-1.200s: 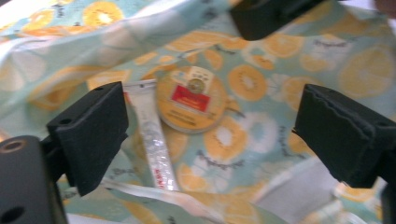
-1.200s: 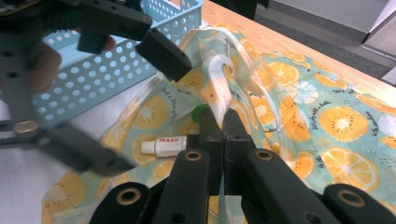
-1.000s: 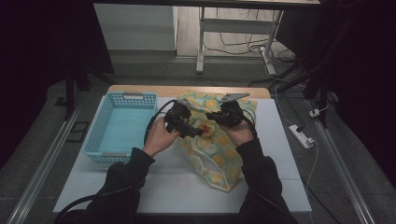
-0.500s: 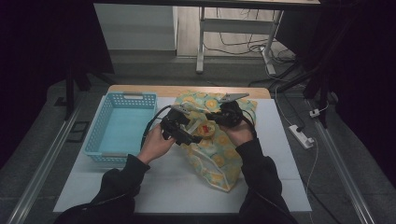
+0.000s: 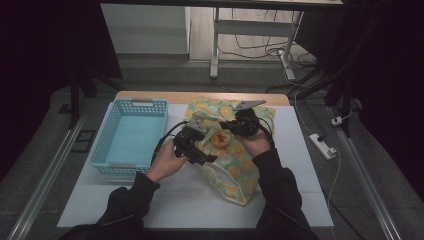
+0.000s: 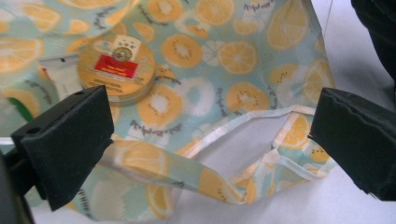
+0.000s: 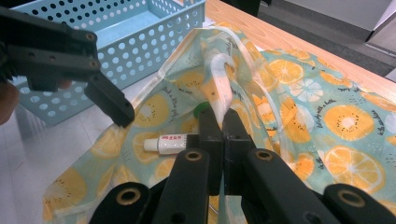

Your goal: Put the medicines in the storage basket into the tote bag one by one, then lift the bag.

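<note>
Fruit-print cloth bag (image 5: pixel 235 160) lies on the white desk (image 5: pixel 165 200), just right of a blue perforated basket (image 5: pixel 129 137). The right claw (image 7: pixel 219 116) is clenched on a pale strip of the bag (image 7: pixel 223 77), pinching its translucent handle loop and lifting that edge up off the desk. In the high view the right claw (image 5: pixel 231 126) sits over the far half of the bag. The left claw (image 5: pixel 206 159) hangs over the bag's left edge with its jaws released and wide apart, nothing between the pads (image 6: pixel 70 140); under it the bag's mouth gapes. A round orange tin (image 6: pixel 116 67) with a red label rests on the cloth. A small white tube (image 7: pixel 168 143) lies on the fabric beside the right claw.
</note>
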Motion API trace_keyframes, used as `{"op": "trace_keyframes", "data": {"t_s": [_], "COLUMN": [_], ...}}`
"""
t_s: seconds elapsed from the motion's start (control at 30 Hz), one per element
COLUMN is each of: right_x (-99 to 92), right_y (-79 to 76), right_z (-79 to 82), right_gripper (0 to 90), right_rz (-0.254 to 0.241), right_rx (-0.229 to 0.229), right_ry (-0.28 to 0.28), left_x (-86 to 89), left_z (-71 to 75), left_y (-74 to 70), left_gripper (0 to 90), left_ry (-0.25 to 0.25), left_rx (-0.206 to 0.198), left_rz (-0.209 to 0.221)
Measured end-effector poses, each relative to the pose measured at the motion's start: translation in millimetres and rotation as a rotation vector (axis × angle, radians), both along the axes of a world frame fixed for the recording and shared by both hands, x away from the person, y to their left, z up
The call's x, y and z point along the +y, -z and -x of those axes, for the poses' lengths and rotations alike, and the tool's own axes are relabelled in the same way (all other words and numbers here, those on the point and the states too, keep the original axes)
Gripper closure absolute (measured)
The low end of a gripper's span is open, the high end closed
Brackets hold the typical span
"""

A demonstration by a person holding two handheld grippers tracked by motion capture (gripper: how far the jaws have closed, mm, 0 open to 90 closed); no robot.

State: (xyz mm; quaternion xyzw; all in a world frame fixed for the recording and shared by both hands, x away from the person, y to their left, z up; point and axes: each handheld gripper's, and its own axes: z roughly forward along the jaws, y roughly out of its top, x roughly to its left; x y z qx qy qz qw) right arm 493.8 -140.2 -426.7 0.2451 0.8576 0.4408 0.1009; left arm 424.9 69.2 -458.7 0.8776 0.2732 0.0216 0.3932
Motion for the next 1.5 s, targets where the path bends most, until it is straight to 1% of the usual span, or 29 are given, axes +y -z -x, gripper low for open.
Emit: {"op": "trace_keyframes", "data": {"t_s": [0.07,0.17,0.3,0.4,0.57,0.7,0.83,0.93,1.0,1.03,1.07,1.1,1.17,1.27,1.37,1.4,1.43,1.47,1.5], "right_x": [0.0,-0.2,0.0,-0.1,-0.1,0.1,-0.4,-0.8,-0.9,-1.2,-1.3,-1.5,-1.7,-1.7,-1.3,-1.1,-0.9,-0.9,-0.9], "right_y": [-0.2,0.3,0.6,0.4,0.5,0.7,0.5,0.3,0.2,0.0,-0.1,-0.2,-0.2,-0.2,-0.2,-0.1,0.1,0.2,0.3], "right_z": [-0.3,-0.6,-0.6,-0.5,-0.5,-0.5,-0.6,-0.5,-0.4,-0.5,-0.5,-0.6,-0.8,-0.7,-0.7,-0.6,-0.5,-0.6,-0.7], "right_gripper": [89.2,89.2,89.2,89.2,89.2,89.2,89.2,89.2,89.2,89.2,89.2,89.2,89.2,89.2,89.2,89.2,89.2,89.2,89.2], "right_rz": [-0.001,0.0,0.001,0.001,-0.002,0.002,0.001,0.001,0.0,0.0,0.0,-0.001,-0.002,-0.001,-0.002,-0.001,0.0,0.0,0.0], "right_rx": [-0.001,0.001,0.0,0.001,0.002,0.002,0.001,0.001,0.0,0.0,0.0,0.0,0.0,0.0,0.001,0.002,0.002,0.002,0.003], "right_ry": [0.001,0.003,0.001,0.001,0.003,0.001,0.002,0.002,0.003,0.003,0.003,0.003,0.004,0.003,0.004,0.003,0.003,0.003,0.004], "left_x": [-3.7,-7.4,-12.0,-15.1,-16.2,-18.0,-20.3,-20.7,-20.8,-20.7,-20.5,-19.4,-18.0,-15.7,-14.5,-13.4,-12.8,-12.3,-12.1], "left_z": [-0.8,-2.9,-5.5,-7.2,-9.7,-10.2,-9.5,-9.4,-10.0,-10.1,-10.0,-10.1,-9.6,-9.4,-10.0,-10.4,-10.9,-11.7,-12.1], "left_y": [2.0,7.5,18.4,28.1,42.2,51.6,61.0,66.0,69.5,71.2,72.9,73.1,71.6,68.7,66.8,65.6,65.0,64.6,64.3], "left_gripper": [0.6,1.2,1.5,1.3,0.9,0.9,0.9,2.2,3.7,5.3,6.8,6.5,11.0,26.4,38.0,44.3,52.6,59.0,63.0], "left_ry": [0.0,0.004,0.017,0.026,0.04,0.047,0.063,0.062,0.052,0.054,0.052,0.045,0.049,0.05,0.044,0.049,0.047,0.042,0.038], "left_rx": [0.004,0.019,0.029,0.031,0.032,0.015,-0.002,-0.01,-0.019,-0.026,-0.028,-0.026,-0.031,-0.033,-0.027,-0.026,-0.021,-0.013,-0.01], "left_rz": [-0.009,-0.007,-0.024,-0.055,-0.089,-0.127,-0.179,-0.196,-0.226,-0.248,-0.249,-0.239,-0.231,-0.226,-0.226,-0.227,-0.224,-0.221,-0.222]}}
